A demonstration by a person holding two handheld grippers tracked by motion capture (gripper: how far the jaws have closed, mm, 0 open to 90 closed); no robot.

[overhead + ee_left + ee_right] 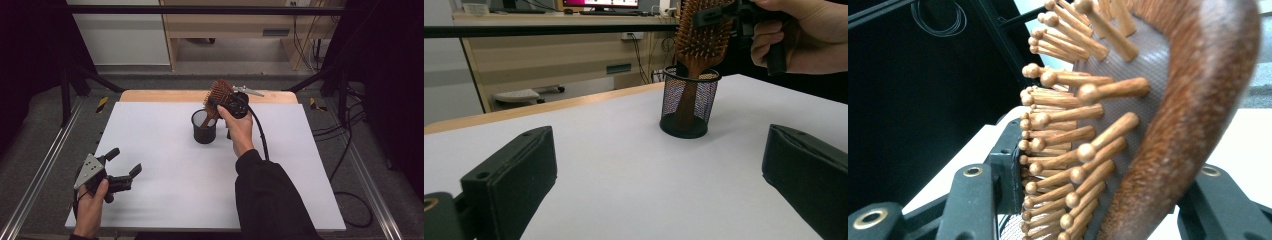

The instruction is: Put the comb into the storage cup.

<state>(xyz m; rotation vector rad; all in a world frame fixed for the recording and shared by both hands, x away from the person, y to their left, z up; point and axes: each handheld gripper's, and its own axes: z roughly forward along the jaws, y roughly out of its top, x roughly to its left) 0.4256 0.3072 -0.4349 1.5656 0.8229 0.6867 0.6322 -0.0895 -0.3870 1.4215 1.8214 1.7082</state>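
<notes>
Wooden hairbrush [1128, 125] bristles sit between the right gripper [220, 102]'s jaws, clamped on its head. Its handle stands in a black mesh cup [689, 102] on the white table [165, 165]; the left gripper [122, 167] rests apart, jaws wide.

Black sleeve [267, 192], black grippers

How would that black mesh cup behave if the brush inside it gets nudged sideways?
The mesh cup looks light and thin-walled, so it would probably slide or tip rather than resist. The tall wooden hairbrush rising well above its rim likely makes it top-heavy. The smooth white table may offer little grip.
</notes>
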